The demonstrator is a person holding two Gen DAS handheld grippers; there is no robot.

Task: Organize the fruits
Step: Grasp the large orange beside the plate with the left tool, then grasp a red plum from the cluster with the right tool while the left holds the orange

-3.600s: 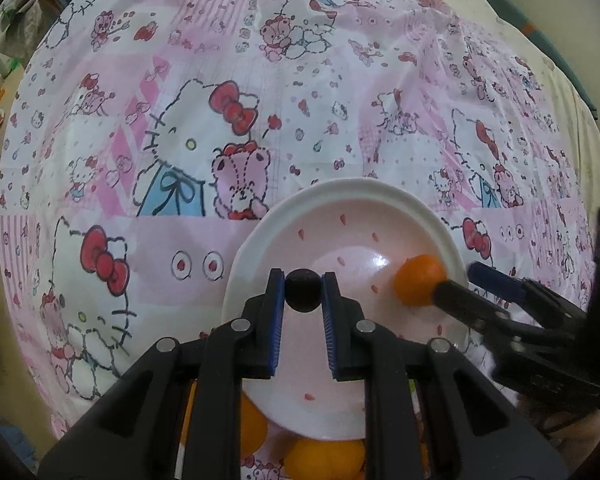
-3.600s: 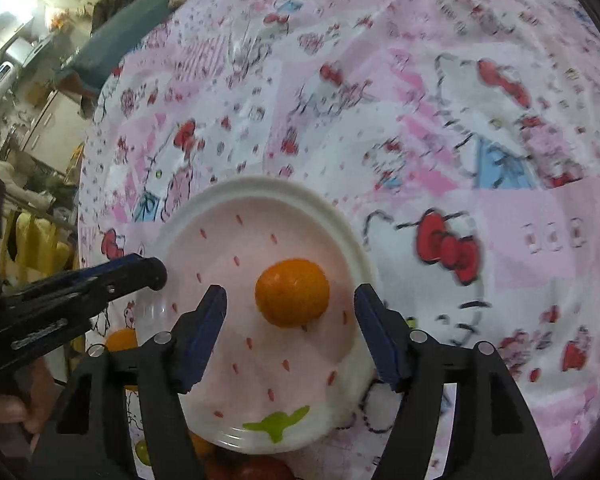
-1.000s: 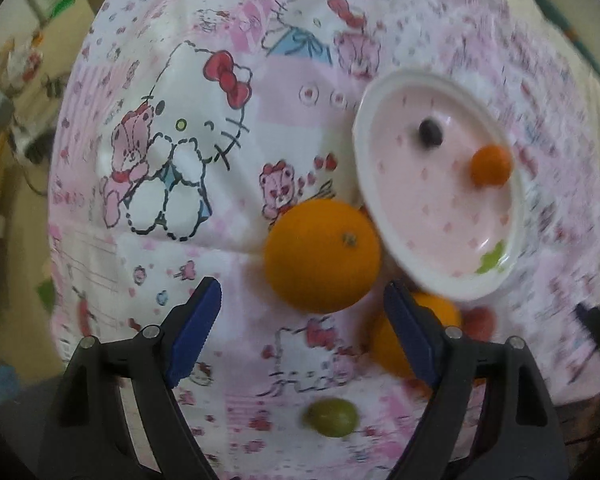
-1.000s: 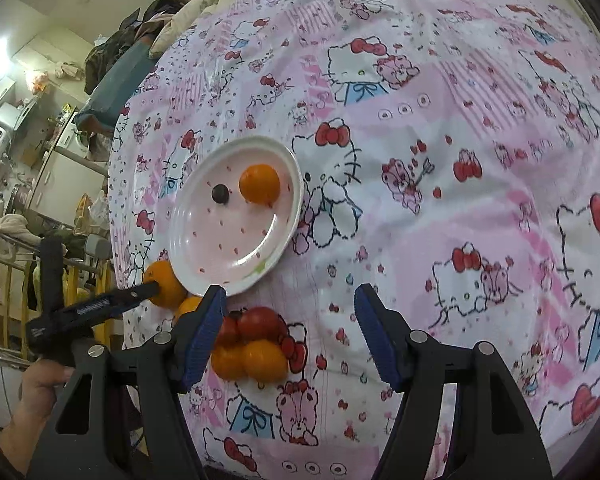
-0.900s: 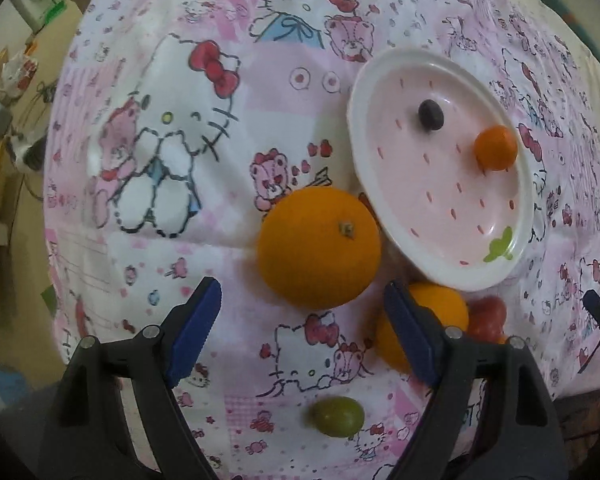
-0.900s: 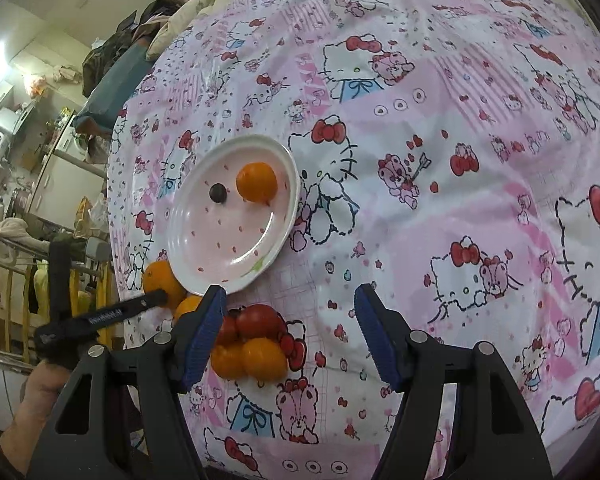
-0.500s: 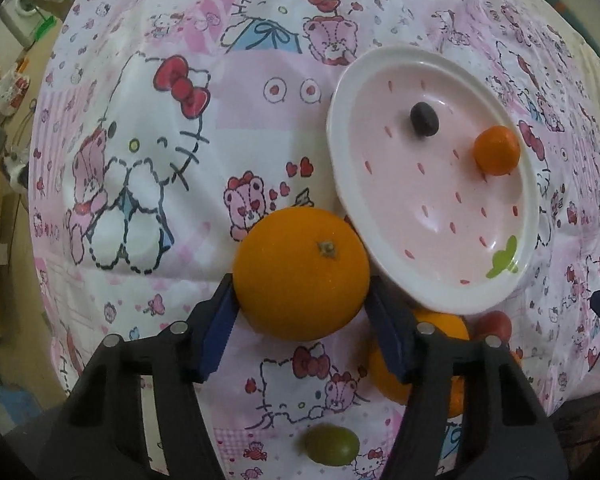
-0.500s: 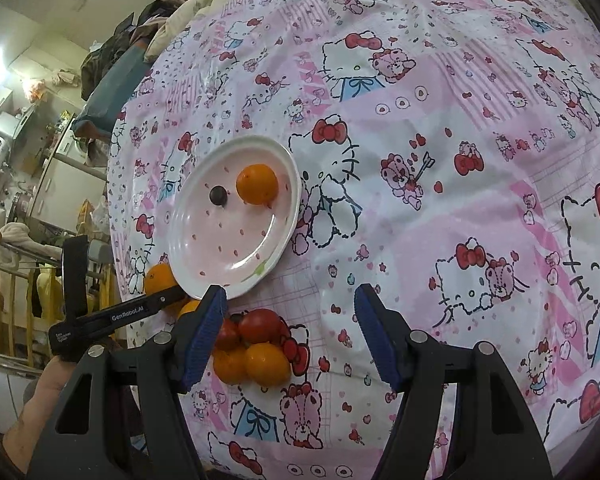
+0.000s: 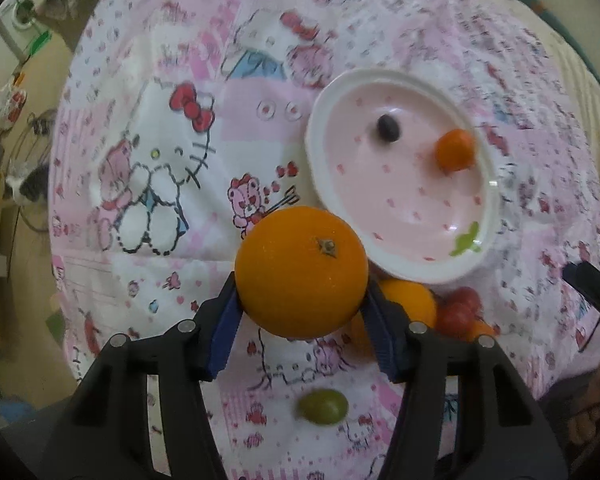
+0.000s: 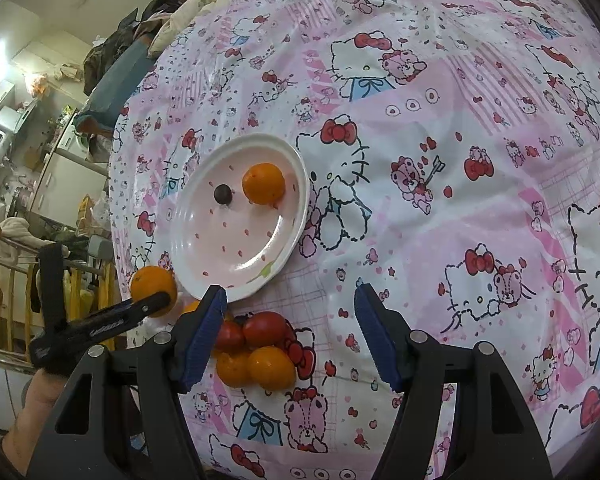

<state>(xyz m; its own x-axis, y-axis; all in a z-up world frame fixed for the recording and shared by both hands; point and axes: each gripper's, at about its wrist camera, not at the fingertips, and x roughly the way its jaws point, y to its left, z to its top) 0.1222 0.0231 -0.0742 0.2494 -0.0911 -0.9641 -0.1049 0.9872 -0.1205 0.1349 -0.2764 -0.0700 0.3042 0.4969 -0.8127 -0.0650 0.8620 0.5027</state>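
My left gripper (image 9: 302, 316) is shut on a large orange (image 9: 301, 272) and holds it just left of the pink plate (image 9: 328, 184). The plate holds a small orange (image 9: 455, 149) and a dark grape (image 9: 388, 128). In the right wrist view the plate (image 10: 188, 256) shows the same small orange (image 10: 263, 183) and dark grape (image 10: 222, 194), and the left gripper grips the large orange (image 10: 150, 282) at the plate's near-left edge. My right gripper (image 10: 290, 320) is open and empty above the cloth, right of a heap of tomatoes (image 10: 256, 332) and small oranges (image 10: 266, 366).
A green grape (image 9: 322, 406) lies on the Hello Kitty cloth (image 10: 440, 208) near the front edge. More oranges (image 9: 410, 300) and tomatoes (image 9: 458, 312) lie below the plate. Room clutter and a railing (image 10: 4, 280) stand off the left edge.
My left gripper has closed on the large orange and lifted it slightly toward the plate. My right gripper has stayed open and nearly still.
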